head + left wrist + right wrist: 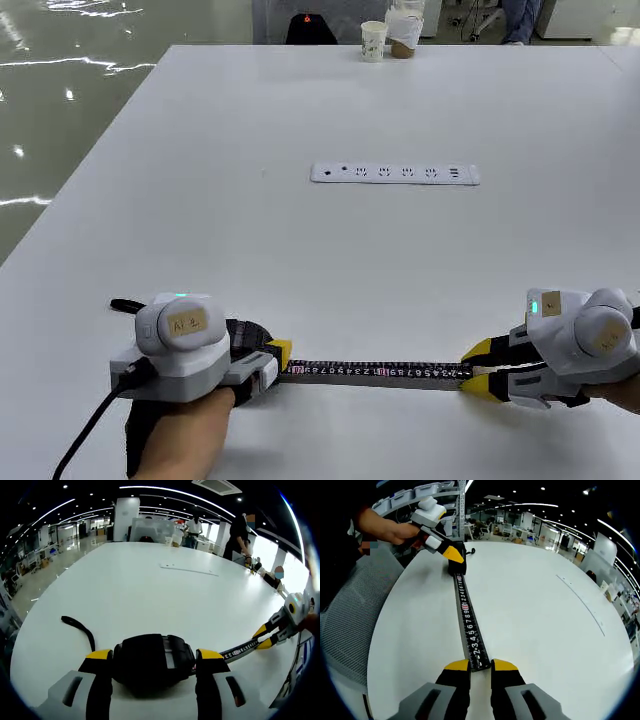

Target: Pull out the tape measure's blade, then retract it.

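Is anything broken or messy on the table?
Nothing stands out. The blade runs straight, without kinks, over the table between the left tool, which grips the tape measure case, and the right tool, pinching its end. The power strip lies flat and the paper cup stands upright.

Left gripper (pixel 272 362) and right gripper (pixel 468 370): white-grey bodies, black jaws tipped yellow, tan labels (pixel 186 322). A black cable (pixel 95 425) leaves the left; a green light (pixel 535 306) marks the right.

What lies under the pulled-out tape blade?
Bare white table under the blade, from the case in the left gripper to the right gripper, whose jaws cover its tip. Whether the blade touches it cannot be told.
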{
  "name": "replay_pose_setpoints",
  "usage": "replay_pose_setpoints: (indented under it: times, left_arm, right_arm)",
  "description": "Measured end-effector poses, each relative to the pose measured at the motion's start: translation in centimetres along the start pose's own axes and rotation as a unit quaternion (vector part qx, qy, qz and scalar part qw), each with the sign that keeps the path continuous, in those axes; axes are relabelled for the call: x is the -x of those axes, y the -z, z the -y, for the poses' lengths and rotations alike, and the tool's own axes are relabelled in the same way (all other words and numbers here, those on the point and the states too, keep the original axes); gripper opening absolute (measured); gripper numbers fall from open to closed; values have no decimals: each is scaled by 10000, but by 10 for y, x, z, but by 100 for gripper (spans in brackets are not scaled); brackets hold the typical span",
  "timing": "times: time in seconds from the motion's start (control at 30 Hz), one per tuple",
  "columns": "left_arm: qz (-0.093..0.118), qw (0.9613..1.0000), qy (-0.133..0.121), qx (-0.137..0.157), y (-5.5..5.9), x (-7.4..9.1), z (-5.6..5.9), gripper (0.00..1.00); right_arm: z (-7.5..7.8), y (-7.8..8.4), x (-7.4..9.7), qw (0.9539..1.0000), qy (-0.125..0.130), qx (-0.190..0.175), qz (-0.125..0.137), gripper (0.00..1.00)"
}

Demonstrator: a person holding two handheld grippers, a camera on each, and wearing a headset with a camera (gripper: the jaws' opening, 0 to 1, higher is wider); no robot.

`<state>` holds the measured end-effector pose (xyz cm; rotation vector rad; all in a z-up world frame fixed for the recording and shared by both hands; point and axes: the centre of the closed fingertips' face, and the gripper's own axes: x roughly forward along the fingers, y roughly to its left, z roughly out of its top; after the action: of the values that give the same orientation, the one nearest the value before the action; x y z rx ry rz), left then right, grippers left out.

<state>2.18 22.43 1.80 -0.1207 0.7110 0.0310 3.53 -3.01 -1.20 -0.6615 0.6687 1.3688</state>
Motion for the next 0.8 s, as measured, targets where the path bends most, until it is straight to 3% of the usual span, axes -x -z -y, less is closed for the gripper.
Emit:
replay_pose_setpoints:
  times: [0.8]
  left_arm:
    - [-168,9997,-155,-64,6,-5,-1,64]
  right_arm:
    - [-1,1,0,9999,-30,81,-85,9]
